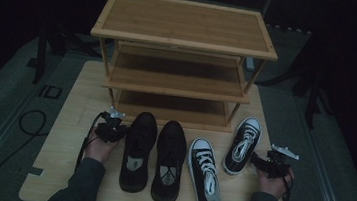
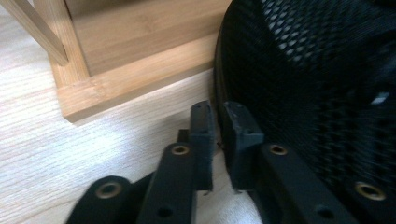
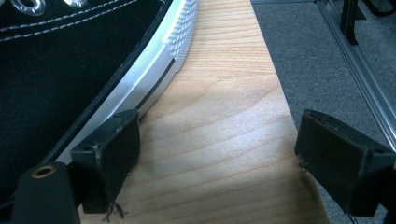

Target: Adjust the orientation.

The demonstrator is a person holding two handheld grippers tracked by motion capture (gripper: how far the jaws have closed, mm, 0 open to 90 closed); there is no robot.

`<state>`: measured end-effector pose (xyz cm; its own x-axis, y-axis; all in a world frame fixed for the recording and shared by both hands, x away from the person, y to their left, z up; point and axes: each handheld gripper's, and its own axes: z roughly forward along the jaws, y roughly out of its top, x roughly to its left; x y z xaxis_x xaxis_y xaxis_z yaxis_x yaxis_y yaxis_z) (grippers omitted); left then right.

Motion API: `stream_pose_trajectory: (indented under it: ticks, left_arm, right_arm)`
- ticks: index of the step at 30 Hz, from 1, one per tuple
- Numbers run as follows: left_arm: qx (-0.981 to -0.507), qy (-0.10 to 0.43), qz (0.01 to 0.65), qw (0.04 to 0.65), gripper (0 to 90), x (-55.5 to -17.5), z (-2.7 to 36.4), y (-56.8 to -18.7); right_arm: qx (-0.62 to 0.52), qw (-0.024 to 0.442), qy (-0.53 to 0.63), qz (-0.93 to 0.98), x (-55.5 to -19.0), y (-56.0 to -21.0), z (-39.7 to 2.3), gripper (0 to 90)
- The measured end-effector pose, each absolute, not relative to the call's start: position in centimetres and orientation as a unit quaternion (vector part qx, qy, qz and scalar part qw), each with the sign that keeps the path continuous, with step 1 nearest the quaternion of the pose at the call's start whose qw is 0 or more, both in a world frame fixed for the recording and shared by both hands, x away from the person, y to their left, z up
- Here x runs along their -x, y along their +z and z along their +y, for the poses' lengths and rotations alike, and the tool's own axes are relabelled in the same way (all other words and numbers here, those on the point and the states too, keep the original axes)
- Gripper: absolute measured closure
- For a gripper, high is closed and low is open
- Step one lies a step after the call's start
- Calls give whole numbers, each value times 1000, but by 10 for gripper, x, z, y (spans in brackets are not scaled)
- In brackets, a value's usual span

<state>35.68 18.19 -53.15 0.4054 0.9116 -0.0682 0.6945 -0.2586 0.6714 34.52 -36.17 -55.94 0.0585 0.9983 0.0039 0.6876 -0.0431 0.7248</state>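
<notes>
Four shoes in a row, my hands at either end

My left hand-held gripper (image 2: 218, 126), jaws nearly pressed together and holding nothing, sits beside the left black shoe (image 1: 138, 149) near the rack (image 1: 183, 40); my right hand-held gripper (image 3: 224, 158) is spread wide beside the right sneaker (image 1: 243, 145) on the surface (image 1: 76, 100)

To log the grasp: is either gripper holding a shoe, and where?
Nothing is held. The left gripper is shut beside a black shoe; the right gripper is open beside a sneaker.
</notes>
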Motion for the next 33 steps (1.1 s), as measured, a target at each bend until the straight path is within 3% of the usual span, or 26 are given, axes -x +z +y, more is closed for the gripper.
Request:
stream_pose_trajectory:
  ticks: [9,33]
  left_arm:
    - [-788,152,489,341,691,-341,181,-499]
    - [-803,135,446,371,624,-293,169,-449]
  right_arm:
    - [-669,285,272,630,-345,-559,-362,140]
    - [-669,286,272,630,-345,-559,-362,140]
